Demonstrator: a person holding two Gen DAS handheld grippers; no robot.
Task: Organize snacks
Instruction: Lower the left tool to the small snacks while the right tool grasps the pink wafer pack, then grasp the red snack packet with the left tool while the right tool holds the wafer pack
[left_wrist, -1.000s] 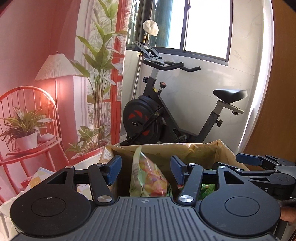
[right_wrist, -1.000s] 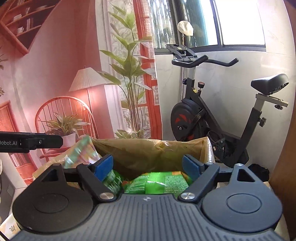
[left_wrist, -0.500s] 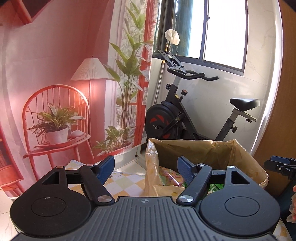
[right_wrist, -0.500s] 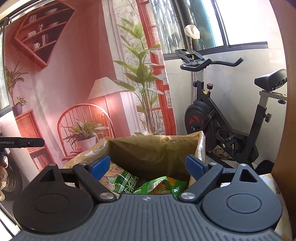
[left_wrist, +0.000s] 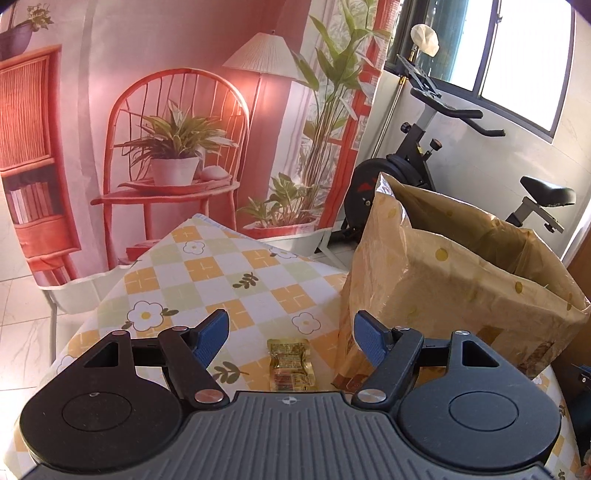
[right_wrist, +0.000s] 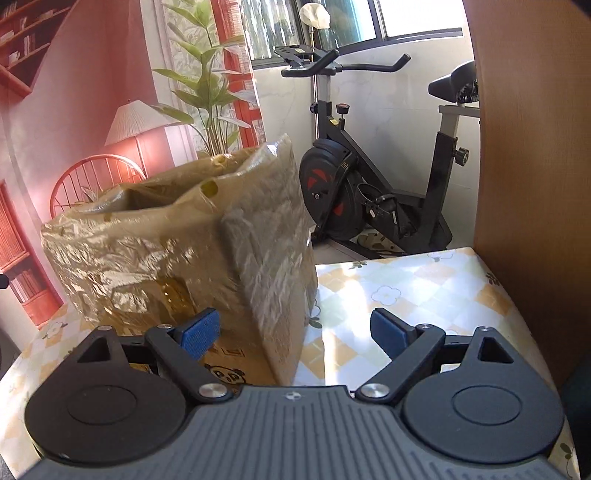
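Observation:
A small gold snack packet (left_wrist: 291, 363) lies flat on the checked tablecloth (left_wrist: 207, 273), just left of a cardboard box lined with a yellowish plastic bag (left_wrist: 458, 273). My left gripper (left_wrist: 290, 334) hangs open over the cloth, the packet showing between its blue pads without touching them. In the right wrist view the same lined box (right_wrist: 177, 258) fills the left half. My right gripper (right_wrist: 293, 332) is open at the box's near right corner, with nothing gripped. The box's contents are hidden from both views.
An exercise bike (right_wrist: 373, 192) stands on the floor behind the table. A wooden panel (right_wrist: 532, 129) rises along the table's right edge. A printed backdrop with a red chair and plants (left_wrist: 173, 155) hangs behind the table on the left. Bare cloth (right_wrist: 413, 291) lies right of the box.
Both grippers have pulled back from over the box and dropped lower; the left swung left over the cloth, the right moved to the box's right side. The snacks inside are no longer visible.

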